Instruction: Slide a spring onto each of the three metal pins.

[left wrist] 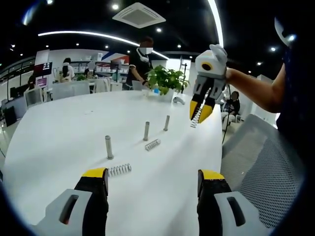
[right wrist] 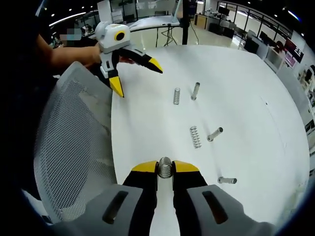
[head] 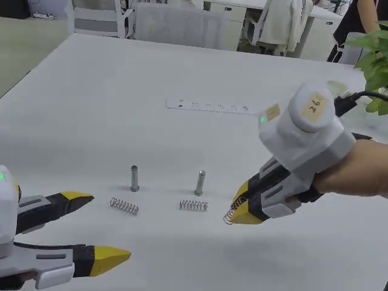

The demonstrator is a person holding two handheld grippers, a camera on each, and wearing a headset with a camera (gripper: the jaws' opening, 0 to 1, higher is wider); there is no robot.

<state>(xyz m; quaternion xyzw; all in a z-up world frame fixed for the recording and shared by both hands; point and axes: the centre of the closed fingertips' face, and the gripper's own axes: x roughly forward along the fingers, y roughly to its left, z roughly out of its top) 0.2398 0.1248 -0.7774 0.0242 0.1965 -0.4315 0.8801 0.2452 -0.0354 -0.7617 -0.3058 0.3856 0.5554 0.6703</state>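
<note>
Right gripper view shows the right gripper (right wrist: pixel 166 163) pinching a spring (right wrist: pixel 166 170) near the rightmost metal pin (right wrist: pixel 227 180); centre its bore over the pin tip before lowering, with the left gripper (head: pixel 104 225) spread.

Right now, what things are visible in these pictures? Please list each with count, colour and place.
table: one, white, under everything.
metal pins: three, silver, upright in a row on the table.
loose springs: two, silver, lying beside two pins.
held spring: one, silver, in the right hand-held gripper.
power strip: one, white, beyond the pins.
plant: one, green, at the table's far edge.
mesh chair: one, grey, beside the table.
left hand-held gripper: one, yellow tips, open.
right hand-held gripper: one, yellow tips, shut on the spring.
</note>
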